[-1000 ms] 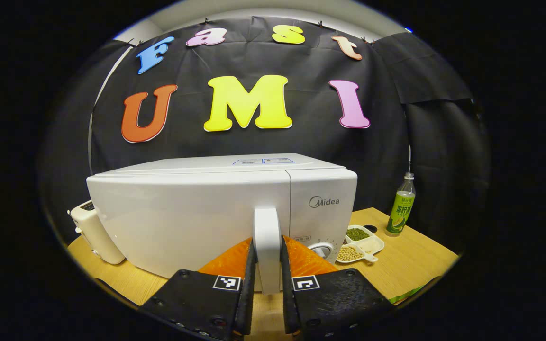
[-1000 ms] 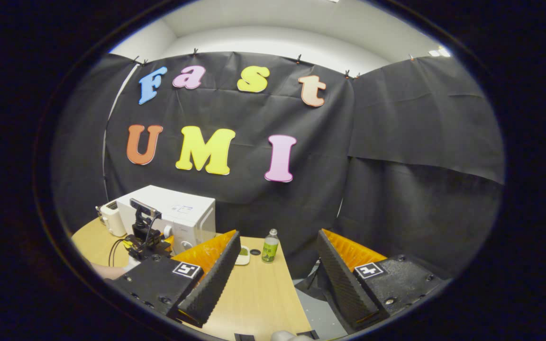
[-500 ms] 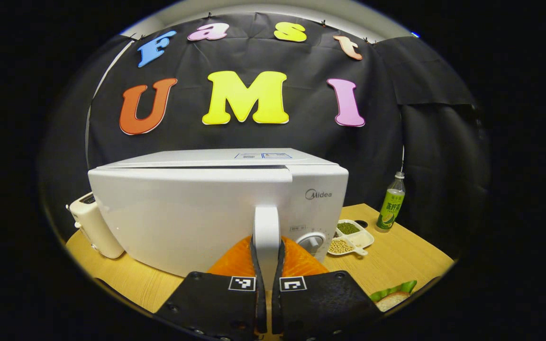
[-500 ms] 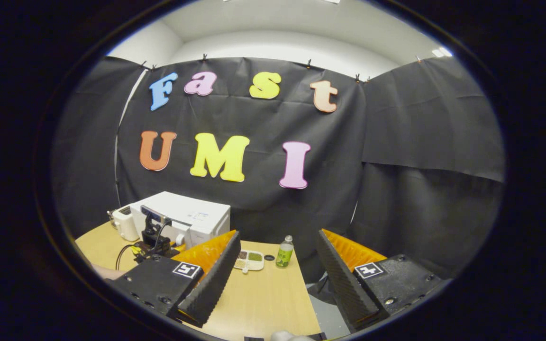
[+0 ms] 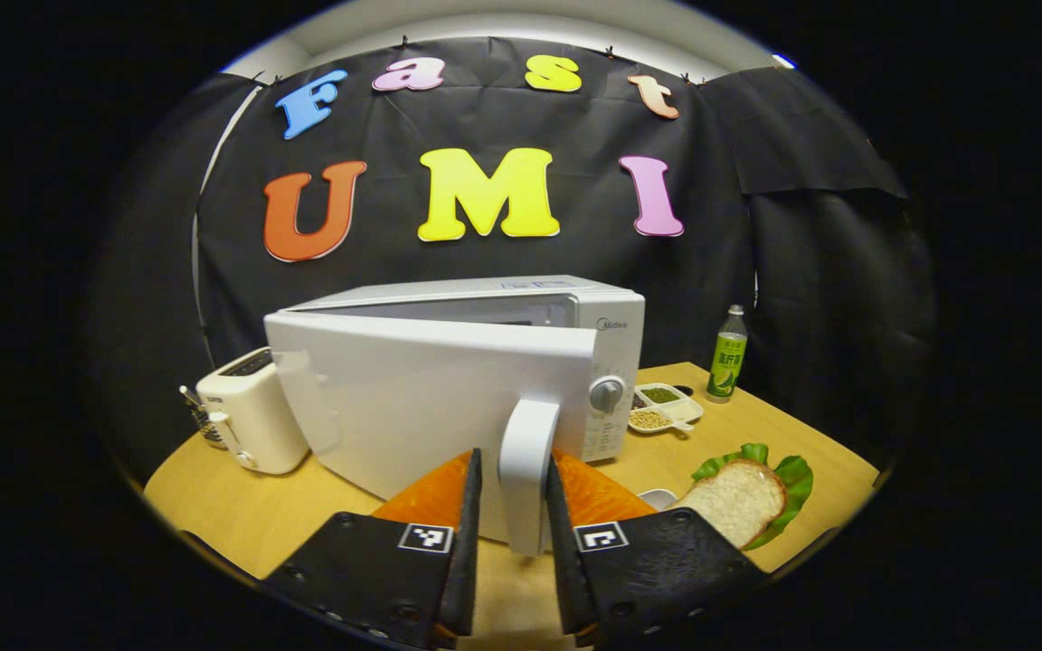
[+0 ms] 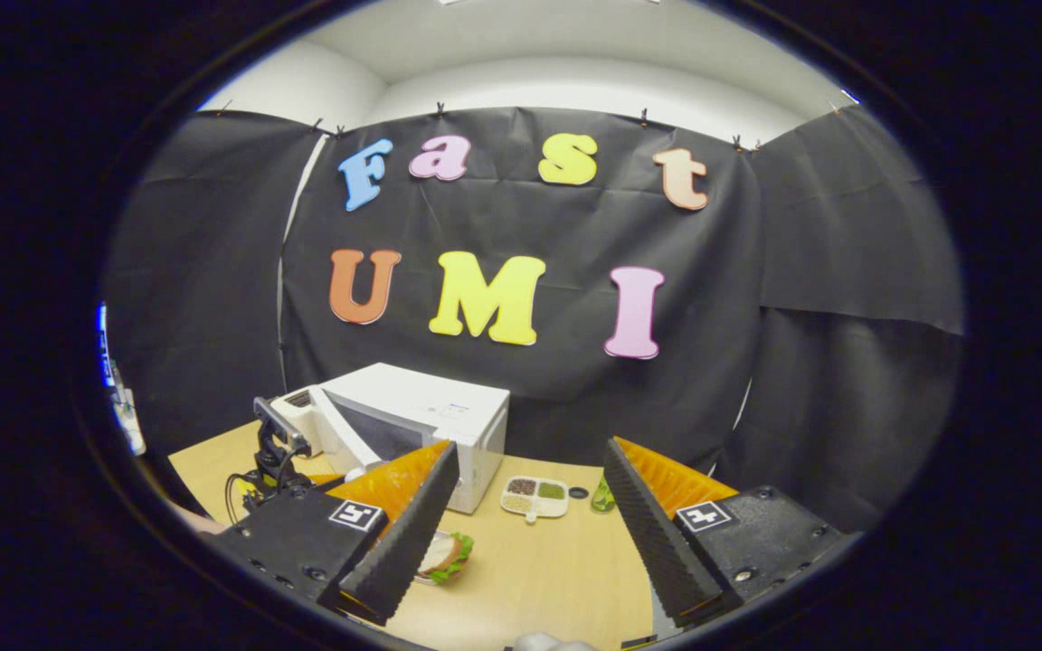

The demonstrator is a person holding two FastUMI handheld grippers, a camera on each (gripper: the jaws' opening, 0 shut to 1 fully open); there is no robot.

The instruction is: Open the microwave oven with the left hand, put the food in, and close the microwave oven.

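Note:
The white microwave [image 5: 616, 316] stands on the wooden table [image 5: 792, 425] with its door [image 5: 412, 389] swung partly open. The door's upright white handle [image 5: 530, 506] stands between the fingers of my left gripper [image 5: 512, 466]; the jaws are parted, with a small gap on the handle's left side. A sandwich of bread and lettuce [image 5: 743, 497] lies on the table right of the left gripper. In the right gripper view the microwave [image 6: 449, 411] is far off. My right gripper [image 6: 530, 542] hangs open and empty above the table, with the sandwich [image 6: 449, 553] beside its left finger.
A white toaster [image 5: 250, 411] stands left of the microwave. A divided dish of beans [image 5: 666, 409] and a green bottle [image 5: 727, 354] sit to its right, near the table's back edge. The dish [image 6: 535, 495] lies ahead of the right gripper.
The microwave door has swung open toward me with the handle. My left gripper's fingers closed on the handle, then spread apart. The right gripper view turned left, bringing the sandwich in.

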